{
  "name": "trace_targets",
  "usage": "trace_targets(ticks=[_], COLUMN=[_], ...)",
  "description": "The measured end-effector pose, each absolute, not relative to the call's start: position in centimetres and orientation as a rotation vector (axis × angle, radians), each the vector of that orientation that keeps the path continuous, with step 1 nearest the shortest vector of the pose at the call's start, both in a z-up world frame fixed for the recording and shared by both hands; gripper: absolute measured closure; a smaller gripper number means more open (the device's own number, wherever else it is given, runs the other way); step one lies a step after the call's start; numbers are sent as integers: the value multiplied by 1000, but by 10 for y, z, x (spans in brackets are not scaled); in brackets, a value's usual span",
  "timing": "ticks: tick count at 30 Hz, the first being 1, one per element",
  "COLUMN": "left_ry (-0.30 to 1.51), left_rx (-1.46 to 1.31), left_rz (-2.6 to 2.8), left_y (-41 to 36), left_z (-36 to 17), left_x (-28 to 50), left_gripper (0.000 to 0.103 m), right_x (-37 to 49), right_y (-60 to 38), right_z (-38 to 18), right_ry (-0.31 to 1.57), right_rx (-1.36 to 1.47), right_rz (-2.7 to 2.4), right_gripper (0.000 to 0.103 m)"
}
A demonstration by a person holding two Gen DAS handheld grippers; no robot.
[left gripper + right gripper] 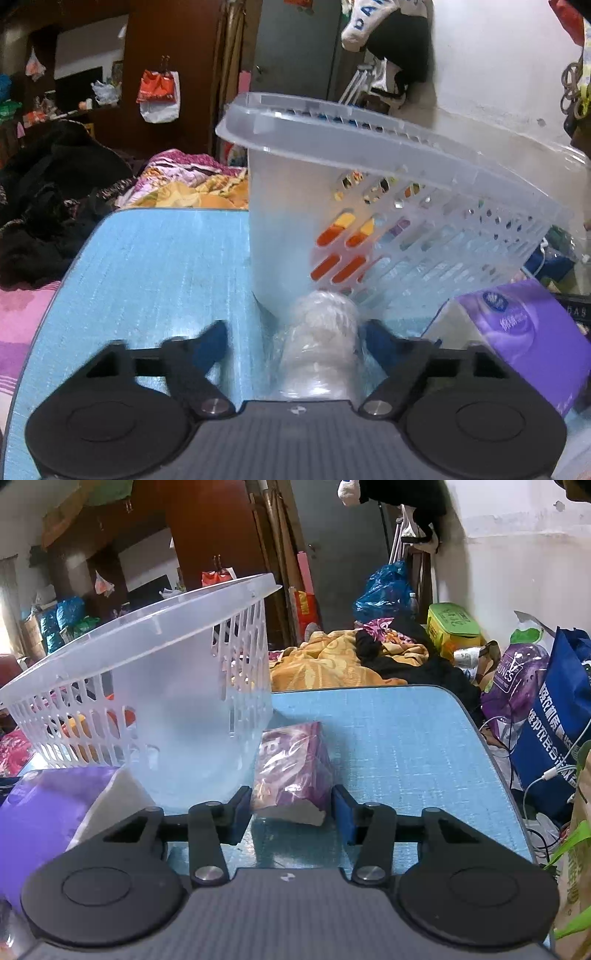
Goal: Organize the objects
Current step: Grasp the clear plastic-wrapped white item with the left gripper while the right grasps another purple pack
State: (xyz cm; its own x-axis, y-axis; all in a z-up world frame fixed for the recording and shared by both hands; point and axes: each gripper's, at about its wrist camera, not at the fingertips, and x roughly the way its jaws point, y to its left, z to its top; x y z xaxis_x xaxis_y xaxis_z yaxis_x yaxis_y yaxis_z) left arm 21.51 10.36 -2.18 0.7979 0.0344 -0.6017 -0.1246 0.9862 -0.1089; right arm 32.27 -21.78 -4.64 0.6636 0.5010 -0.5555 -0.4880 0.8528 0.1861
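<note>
Setting: cluttered bedroom, pale blue textured worktop [406, 746] beside a bed.
Basket: translucent white slotted plastic basket [155, 686], tilted, mid-worktop.
Left gripper [295, 343]: fingers spread around a clear-wrapped white roll [321, 347] by the basket's base; contact unclear.
Right gripper [291, 812]: fingers flank a purple plastic-wrapped packet [295, 771], apparently not yet squeezing.
Nearby: purple tissue pack [517, 332].
Advice: centre each item, press gently, lift clear of the rim.
</note>
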Motion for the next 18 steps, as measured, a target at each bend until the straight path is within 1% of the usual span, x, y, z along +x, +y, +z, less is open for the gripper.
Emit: trace_targets(ticks=[1, 3, 4, 8, 13, 18], left_ry=[639, 639, 634, 568, 470, 396], left_rx=[-123, -110, -111, -112, -120, -141], left_rz=[99, 105, 100, 119, 136, 127], left_y=[102, 101, 100, 100, 104, 108], left_z=[-22, -23, -22, -18, -4, 8], left_x=[213, 209, 207, 195, 176, 163], left_gripper=[41, 46, 47, 48, 48, 48], right_x=[323, 323, 324, 322, 308, 296], right_y=[-218, -219, -219, -227, -241, -256], right_z=[-46, -46, -46, -45, -39, -32], right_ry=[634, 635, 634, 620, 525, 483], right_rx=[26, 31, 36, 73, 74, 91], right_rz=[560, 561, 563, 590, 569, 576], right_gripper=[53, 53, 54, 54, 54, 55])
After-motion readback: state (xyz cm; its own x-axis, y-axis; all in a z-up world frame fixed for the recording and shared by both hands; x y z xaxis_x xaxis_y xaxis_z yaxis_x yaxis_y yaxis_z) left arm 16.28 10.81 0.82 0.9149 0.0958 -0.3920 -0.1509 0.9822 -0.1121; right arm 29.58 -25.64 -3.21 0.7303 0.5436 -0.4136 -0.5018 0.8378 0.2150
